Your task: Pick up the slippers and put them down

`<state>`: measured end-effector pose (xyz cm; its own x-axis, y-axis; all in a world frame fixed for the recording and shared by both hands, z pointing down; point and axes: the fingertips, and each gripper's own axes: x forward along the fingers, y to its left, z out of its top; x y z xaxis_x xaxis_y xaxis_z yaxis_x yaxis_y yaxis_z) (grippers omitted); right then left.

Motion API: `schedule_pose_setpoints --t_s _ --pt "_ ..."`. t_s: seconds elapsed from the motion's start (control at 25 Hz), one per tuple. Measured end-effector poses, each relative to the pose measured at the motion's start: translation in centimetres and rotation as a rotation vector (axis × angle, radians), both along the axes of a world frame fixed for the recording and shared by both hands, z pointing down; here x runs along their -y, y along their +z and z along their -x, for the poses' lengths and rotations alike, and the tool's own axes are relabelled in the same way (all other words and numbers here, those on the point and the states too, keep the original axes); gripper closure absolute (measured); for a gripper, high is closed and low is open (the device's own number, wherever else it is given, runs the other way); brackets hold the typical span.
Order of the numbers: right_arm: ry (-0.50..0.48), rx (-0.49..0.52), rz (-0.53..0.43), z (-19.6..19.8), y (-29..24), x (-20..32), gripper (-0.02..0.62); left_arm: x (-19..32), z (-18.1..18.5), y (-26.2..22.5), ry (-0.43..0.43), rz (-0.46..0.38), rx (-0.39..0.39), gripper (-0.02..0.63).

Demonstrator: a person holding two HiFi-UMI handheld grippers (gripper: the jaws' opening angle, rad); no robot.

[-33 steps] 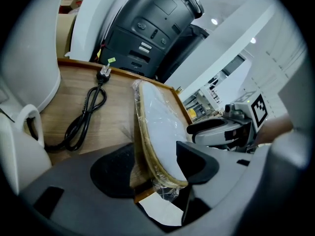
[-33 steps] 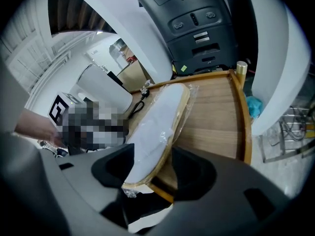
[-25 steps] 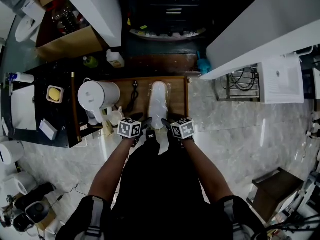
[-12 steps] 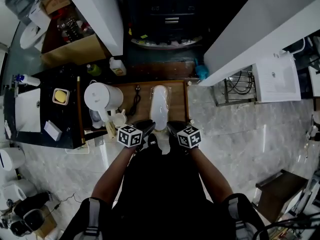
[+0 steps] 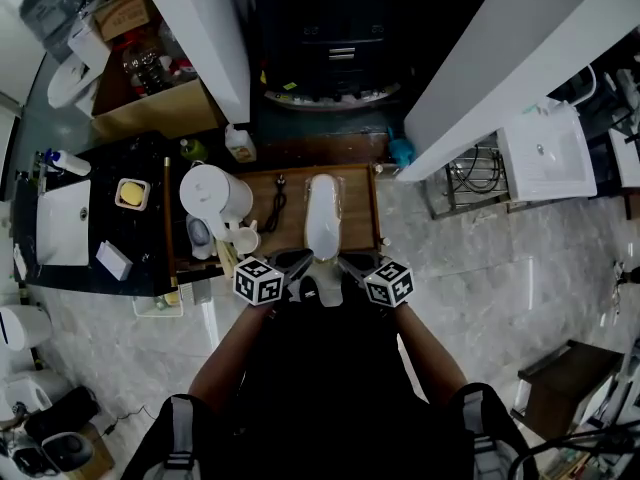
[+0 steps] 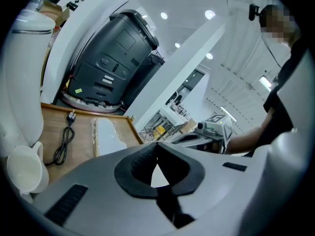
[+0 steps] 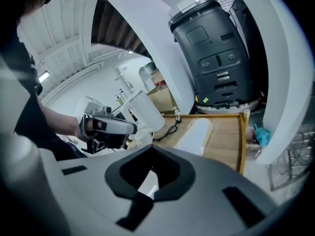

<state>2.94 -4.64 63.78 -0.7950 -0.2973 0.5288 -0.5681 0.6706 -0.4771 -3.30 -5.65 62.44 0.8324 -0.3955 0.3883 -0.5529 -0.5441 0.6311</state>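
One white slipper in clear plastic wrap [image 5: 322, 218] lies lengthwise on the wooden tray [image 5: 360, 208]; it also shows in the left gripper view [image 6: 110, 136] and the right gripper view [image 7: 194, 134]. My left gripper [image 5: 297, 262] and right gripper [image 5: 347, 262] hang side by side just short of the slipper's near end, raised above the tray and apart from it. In the left gripper view the left gripper [image 6: 156, 149] is shut with nothing between the pads. The right gripper [image 7: 151, 152] is likewise shut and empty.
A white kettle [image 5: 215, 193], a cup [image 5: 243, 240] and a black power cord [image 5: 277, 200] share the tray's left side. A black machine [image 5: 335, 28] stands beyond it between two slanted white beams [image 5: 195, 28]. A wire rack [image 5: 470, 173] stands to the right.
Both grippers have drawn back from the slipper's near end toward me and risen. The slipper has stayed on the tray.
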Motion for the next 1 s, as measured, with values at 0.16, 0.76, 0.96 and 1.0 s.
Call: schedule_pose_setpoints --t_s 0.16,0.76,0.96,1.0 --pt "0.003 0.0 -0.027 0.5 -0.5 -0.7 0.589 -0.7 0.6 -1.0 0.002 -0.024 -0.014 0.594" --pt "0.016 -0.015 -0.056 2.2 -0.9 -1.9 0.589 -1.7 2.8 -1.8 0.002 -0.056 -0.024 0.595" --pt "0.007 -0.024 -0.048 2.7 -0.5 -2.0 0.588 -1.4 3.5 -1.7 0.001 -0.057 -0.024 0.594" --pt "0.004 -0.026 -0.048 2.9 -0.4 -2.0 0.589 -1.2 3.7 -1.7 -0.001 -0.057 -0.024 0.595"
